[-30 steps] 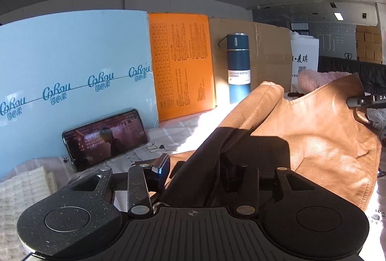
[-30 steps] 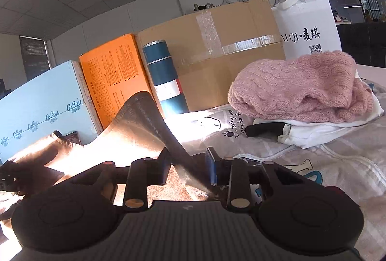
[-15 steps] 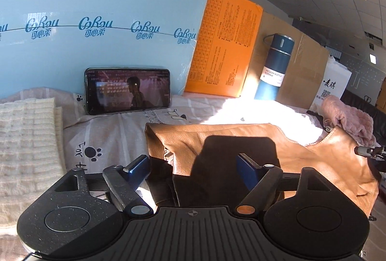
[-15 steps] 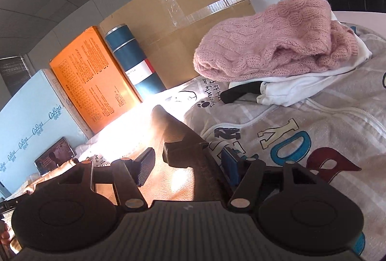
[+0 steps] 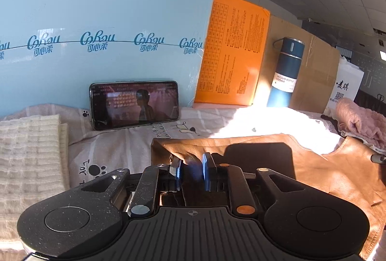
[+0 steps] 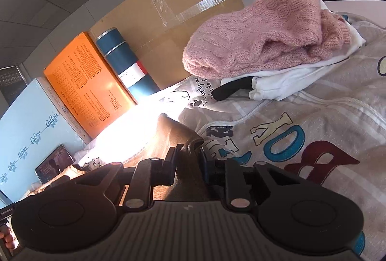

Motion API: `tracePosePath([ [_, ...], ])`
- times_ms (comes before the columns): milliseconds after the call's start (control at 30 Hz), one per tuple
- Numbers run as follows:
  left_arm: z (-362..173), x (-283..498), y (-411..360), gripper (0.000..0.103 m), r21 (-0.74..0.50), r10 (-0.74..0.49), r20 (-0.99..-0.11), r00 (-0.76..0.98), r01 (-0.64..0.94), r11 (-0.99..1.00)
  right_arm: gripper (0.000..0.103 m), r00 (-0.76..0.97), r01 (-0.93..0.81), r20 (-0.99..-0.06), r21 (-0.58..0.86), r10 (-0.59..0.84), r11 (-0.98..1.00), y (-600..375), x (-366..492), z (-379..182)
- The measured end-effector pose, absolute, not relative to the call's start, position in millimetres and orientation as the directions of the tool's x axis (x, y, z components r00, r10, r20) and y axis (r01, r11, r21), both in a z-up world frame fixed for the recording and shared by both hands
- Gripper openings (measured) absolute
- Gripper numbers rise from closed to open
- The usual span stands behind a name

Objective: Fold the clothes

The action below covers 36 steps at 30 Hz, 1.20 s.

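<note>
Tan leather, that's what both grippers are busy w/. Nearest in the left wrist view, the left gripper (image 5: pixel 191 170) has its jaws closing on a pinch of the leather garment (image 5: pixel 325 171) at its left edge; the leather sits between the blue pads, which look to be touching it. In the right wrist view the right gripper (image 6: pixel 189 164) is likewise closing, a dark fold of the same garment bunched between its jaws at the other end.

The garment lies mostly flat on the printed bed sheet (image 5: pixel 115 152), spread across the middle, part in hard sunlight, part under the gripper's shadow. Its left edge looks doubled over; whether that's a proper fold I can't tell.

Progress, as a guess: early to mid. Both ends are gripped, so the next fold isn't made yet, and the garment isn't a neat packet.

Further back: a cream knit (image 5: pixel 29 152) lies flat at the left, looks folded already. A pink sweater (image 6: pixel 260 39) sits on a white garment (image 6: pixel 284 82) at the right, loosely heaped, prob. still to do or a done pile, can't say. A grey zip hoodie w/ big letters (image 6: pixel 313 140) lies spread out, unfolded.

Farthest: phone (image 5: pixel 134 104), blue bottle (image 5: pixel 287 72), orange box (image 5: pixel 231 53), cardboard box (image 6: pixel 168 15).
</note>
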<state>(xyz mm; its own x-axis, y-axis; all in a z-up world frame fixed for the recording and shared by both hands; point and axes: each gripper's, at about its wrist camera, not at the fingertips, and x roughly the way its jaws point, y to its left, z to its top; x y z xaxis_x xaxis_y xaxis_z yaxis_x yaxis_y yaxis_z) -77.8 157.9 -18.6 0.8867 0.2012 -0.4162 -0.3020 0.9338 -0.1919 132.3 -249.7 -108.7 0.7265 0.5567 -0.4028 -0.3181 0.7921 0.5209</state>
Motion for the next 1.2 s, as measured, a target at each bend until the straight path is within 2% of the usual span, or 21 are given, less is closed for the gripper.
tracePosePath([
  [33,-16.6,-82.1,157.4,0.049,-0.213,0.206,-0.415,0.886,-0.315,0.925,0.019,0.725,-0.310,-0.411,0.522,0.552,0.795,-249.7,133.6,-109.3],
  [67,-14.2,-86.8,156.4,0.059,-0.234,0.213,-0.413,0.886,-0.329,0.915,0.020,0.726,-0.306,-0.417,0.517,0.547,0.800,-249.0,133.8,-109.5],
  [100,-11.8,-91.4,155.3,0.074,-0.256,0.220,-0.410,0.885,-0.343,0.904,0.021,0.726,-0.302,-0.420,0.517,0.545,0.801,-249.3,134.2,-109.9],
  [133,-9.0,-96.0,153.3,0.080,-0.276,0.223,-0.409,0.885,-0.353,0.894,0.024,0.726,-0.298,-0.422,0.517,0.542,0.802,-249.7,134.5,-110.3],
  [200,-3.8,-104.4,148.5,0.082,-0.314,0.219,-0.412,0.884,-0.364,0.877,0.032,0.726,-0.285,-0.420,0.536,0.544,0.794,-253.3,136.1,-111.9],
  [267,-2.4,-112.2,143.4,0.089,-0.360,0.199,-0.426,0.883,-0.367,0.858,0.049,0.734,-0.280,-0.397,0.563,0.552,0.777,-258.7,135.4,-112.4],
  [300,-3.4,-116.9,140.3,0.091,-0.387,0.184,-0.432,0.883,-0.366,0.846,0.054,0.741,-0.278,-0.382,0.574,0.553,0.770,-261.3,134.5,-112.3],
  [367,-6.9,-124.2,135.1,0.091,-0.415,0.161,-0.445,0.881,-0.363,0.835,0.076,0.758,-0.275,-0.353,0.589,0.548,0.760,-265.5,131.9,-111.7],
  [467,-14.0,-135.5,127.6,0.092,-0.415,0.165,-0.461,0.872,-0.376,0.828,0.087,0.785,-0.254,-0.335,0.594,0.521,0.763,-269.6,128.6,-111.1],
  [667,-20.9,-146.2,123.7,0.097,-0.409,0.186,-0.476,0.859,-0.403,0.818,0.101,0.818,-0.221,-0.326,0.582,0.474,0.783,-270.6,124.5,-109.7],
  [800,-22.7,-144.4,118.7,0.097,-0.387,0.177,-0.486,0.856,-0.392,0.834,0.103,0.853,-0.172,-0.332,0.549,0.402,0.818,-272.2,105.9,-101.1],
  [933,-23.2,-142.8,115.4,0.097,-0.350,0.195,-0.491,0.849,-0.398,0.848,0.103,0.843,-0.154,-0.377,0.514,0.383,0.844,-274.3,70.3,-89.2],
  [1033,-24.5,-141.0,115.4,0.097,-0.327,0.219,-0.504,0.836,-0.419,0.847,0.103,0.810,-0.145,-0.412,0.550,0.418,0.823,-284.3,47.5,-80.5],
  [1200,-28.3,-136.9,113.5,0.097,-0.293,0.233,-0.523,0.820,-0.429,0.854,0.103,0.646,-0.089,-0.521,0.674,0.558,0.733,-295.0,43.4,-83.5],
])
